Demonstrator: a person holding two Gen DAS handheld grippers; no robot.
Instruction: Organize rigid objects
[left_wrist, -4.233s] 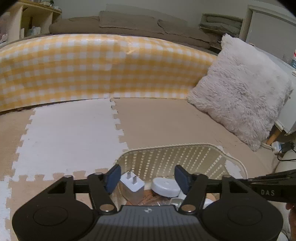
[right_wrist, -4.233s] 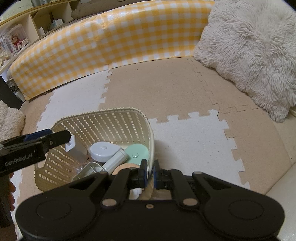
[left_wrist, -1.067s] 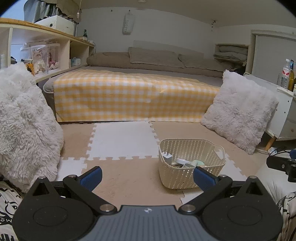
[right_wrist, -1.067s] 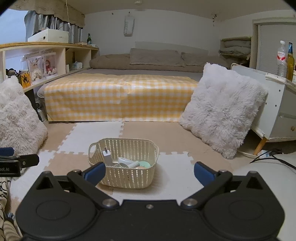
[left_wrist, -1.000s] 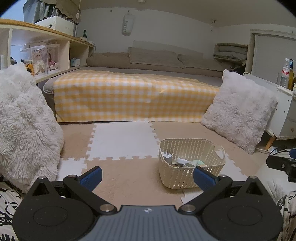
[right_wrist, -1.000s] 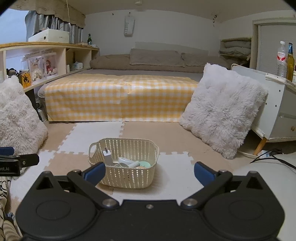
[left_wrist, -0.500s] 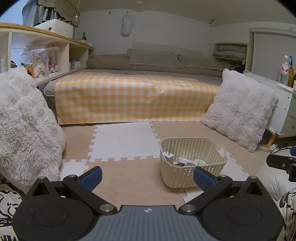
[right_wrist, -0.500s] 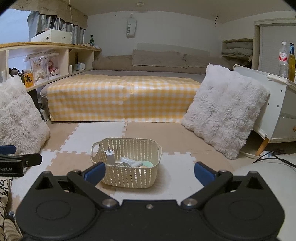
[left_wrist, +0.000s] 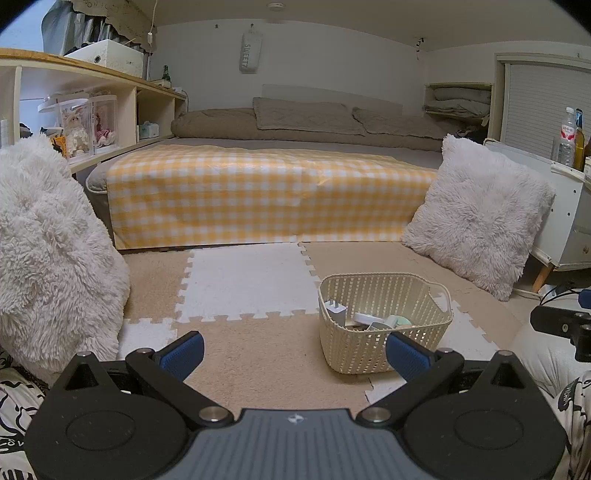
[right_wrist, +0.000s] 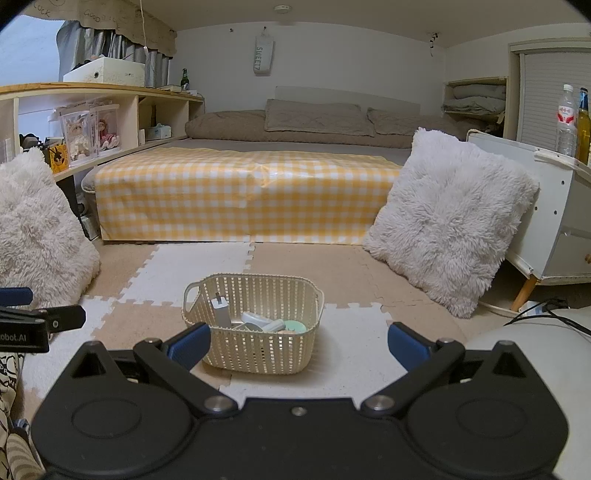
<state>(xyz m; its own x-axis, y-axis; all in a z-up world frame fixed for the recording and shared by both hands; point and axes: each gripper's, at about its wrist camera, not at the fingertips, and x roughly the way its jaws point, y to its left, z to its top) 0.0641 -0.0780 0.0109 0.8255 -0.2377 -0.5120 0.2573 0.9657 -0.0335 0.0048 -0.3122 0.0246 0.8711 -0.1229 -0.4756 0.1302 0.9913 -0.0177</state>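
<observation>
A cream lattice basket (left_wrist: 373, 354) (right_wrist: 258, 354) stands on the foam floor mat. It holds a white plug charger (left_wrist: 337, 309) (right_wrist: 220, 309), a mint round case (left_wrist: 399, 322) (right_wrist: 295, 326) and several other small white pieces. My left gripper (left_wrist: 294, 355) hovers open, well back from the basket, which lies ahead to its right. My right gripper (right_wrist: 298, 345) is open too, wide apart, with the basket ahead between its blue fingertips (right_wrist: 189, 345). Nothing is held by either one.
A bed with a yellow checked cover (left_wrist: 266, 199) (right_wrist: 243, 195) spans the back. Fluffy white cushions lean at left (left_wrist: 51, 258) and right (right_wrist: 447, 225). A white cabinet (right_wrist: 557, 218) with bottles stands right, with cables (right_wrist: 546, 310) on the floor. A wooden shelf (right_wrist: 96, 122) runs left.
Over four seconds both grippers pulled back from the basket and opened wide; the right one had been shut by the rim. In the last second only a slight drift of the views.
</observation>
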